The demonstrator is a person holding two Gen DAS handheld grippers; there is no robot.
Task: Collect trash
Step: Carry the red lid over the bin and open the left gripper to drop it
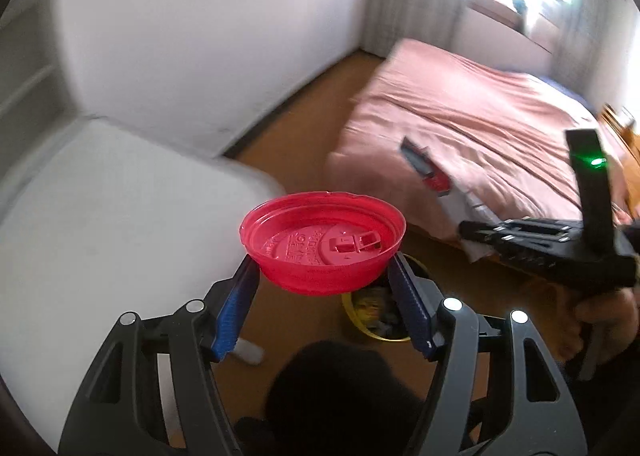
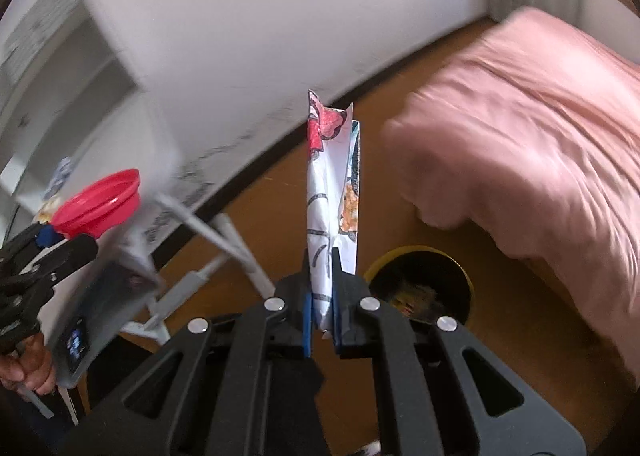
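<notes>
Left wrist view
- left gripper: mine, jaws clamped on the red lid, one blue pad each side.
- red lid: upside down like a dish, held in the air, centre of view.
- trash bin: yellow rim, on the floor just below the lid, mostly hidden by it; coloured scraps inside.
- right gripper: far right, my hand under it; side-on, can't tell its grip here.
- bed: pink cover, far right; a red and dark packet lies on its near edge.
- worktop: white, left.

Right wrist view
- right gripper: narrow, pinching the paper wrapper.
- paper wrapper: folded, printed, standing upright out of my jaws.
- trash bin: just right of the gripper, on the brown floor.
- red lid: far left, in my left gripper.
- bed: right.
</notes>
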